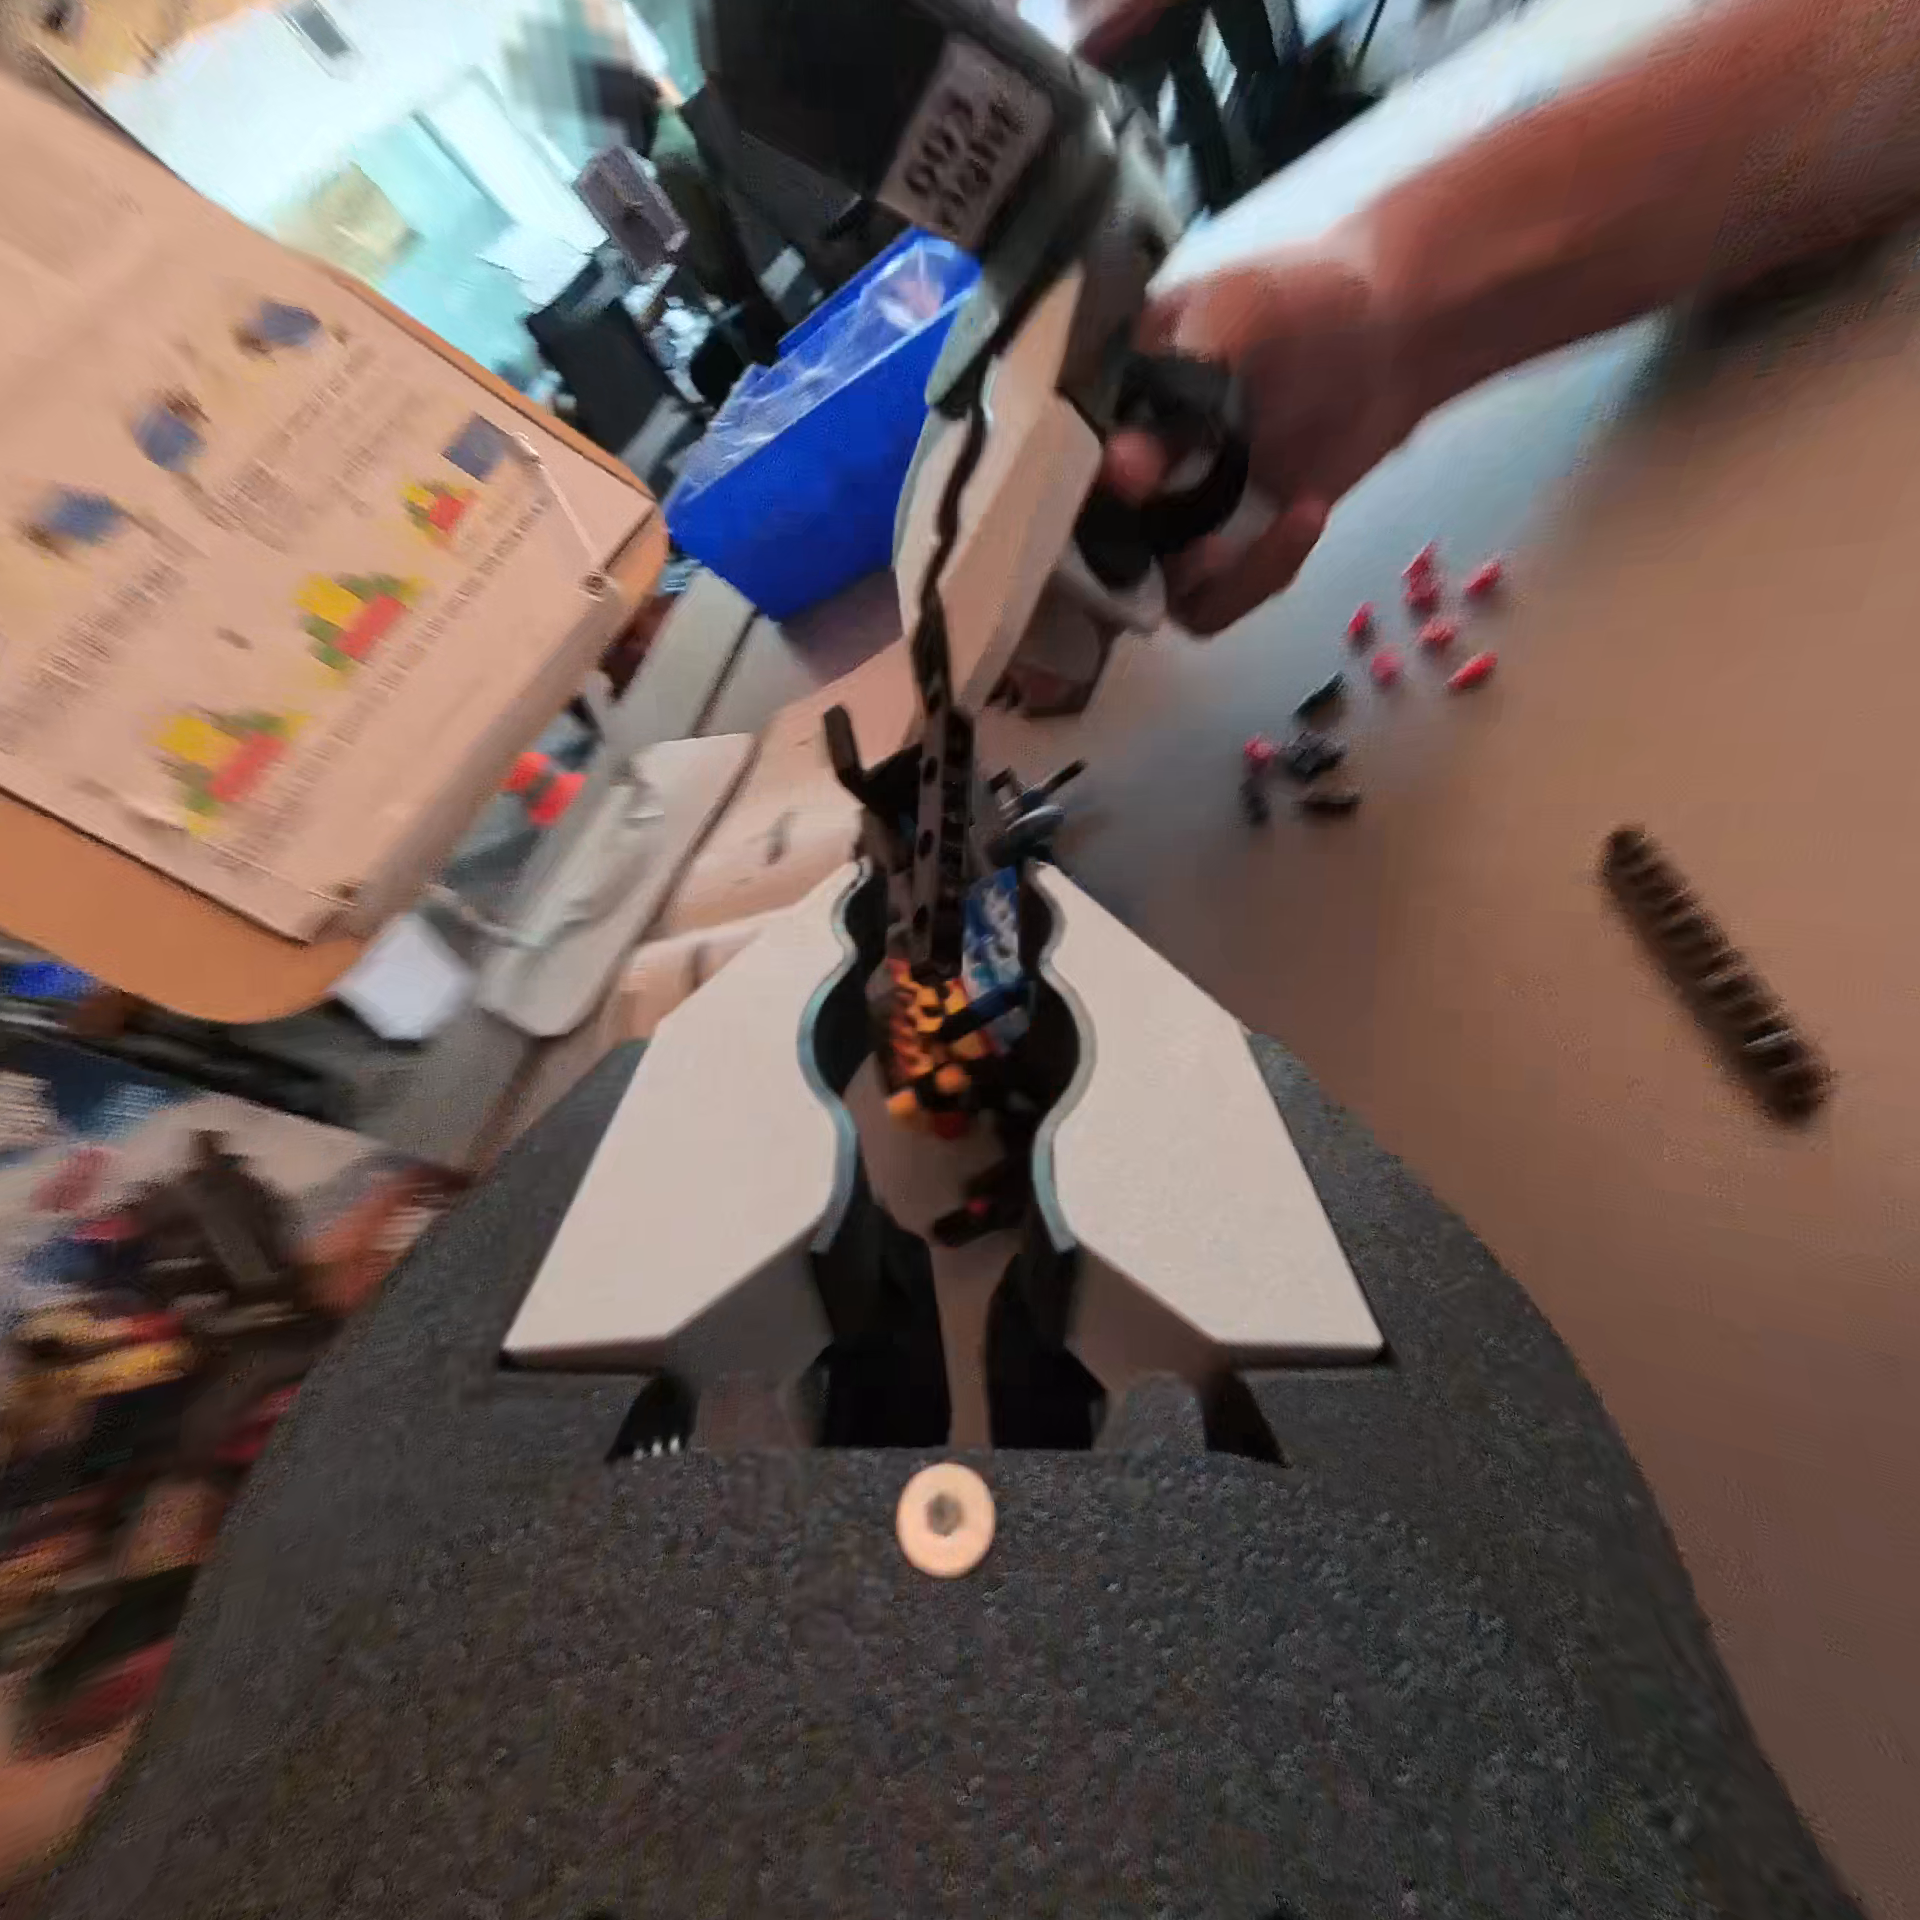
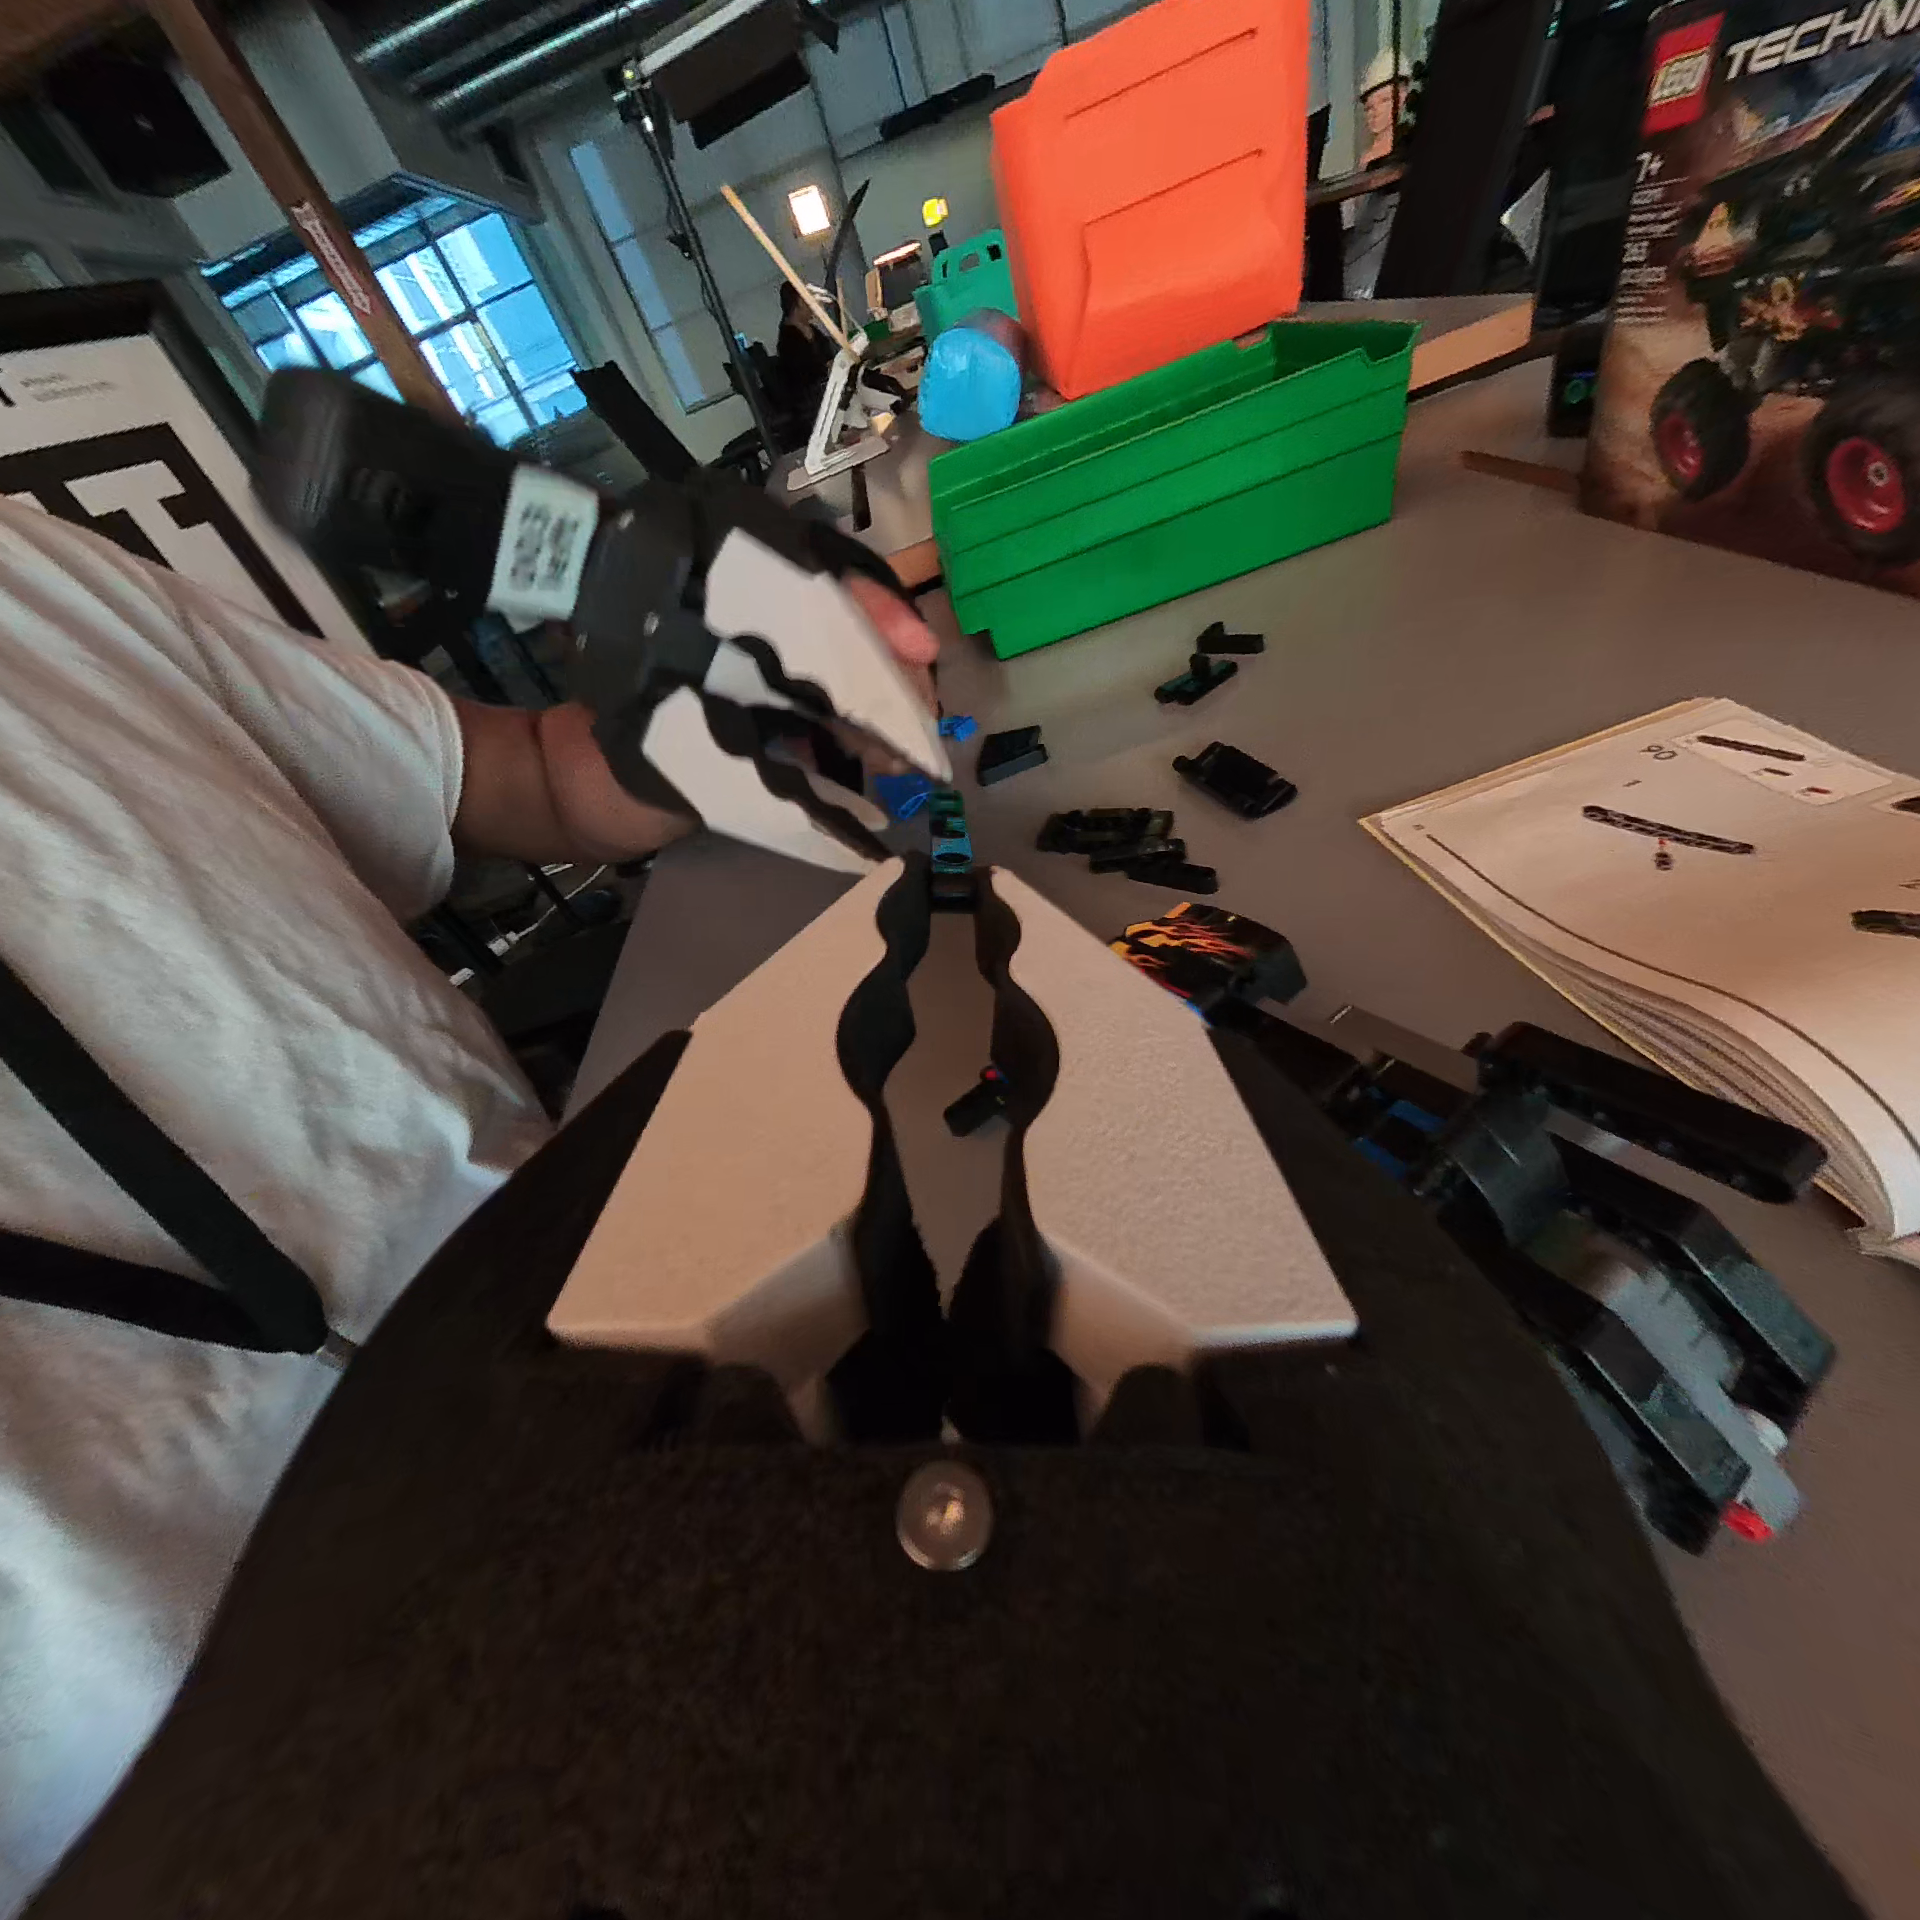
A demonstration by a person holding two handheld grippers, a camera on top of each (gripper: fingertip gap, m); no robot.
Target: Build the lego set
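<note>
Left wrist view, pretty blurry: the right gripper (image 1: 940, 707) comes in from the top, clamped on a black holed beam (image 1: 940, 810) held above the table (image 1: 1558, 1351). The beam's other end sits between the left gripper (image 1: 948, 883) tips; can't tell if they're actually squeezing. Printed sheet (image 1: 260, 520) with brick diagrams on the left.

Right wrist view: beam (image 2: 951, 857) pinched at my fingertips. The left gripper (image 2: 909, 821) wears a coded tag (image 2: 545, 545). Branded truck box (image 2: 1787, 312) and an open instruction booklet (image 2: 1662, 883) sit on the right.

We see green bin (image 2: 1164, 499) under orange lid (image 2: 1153, 187); beside bin, black pieces (image 2: 1127, 836); nearer us than bin, black panel (image 2: 1205, 951) with orange-yellow flame pattern.
</note>
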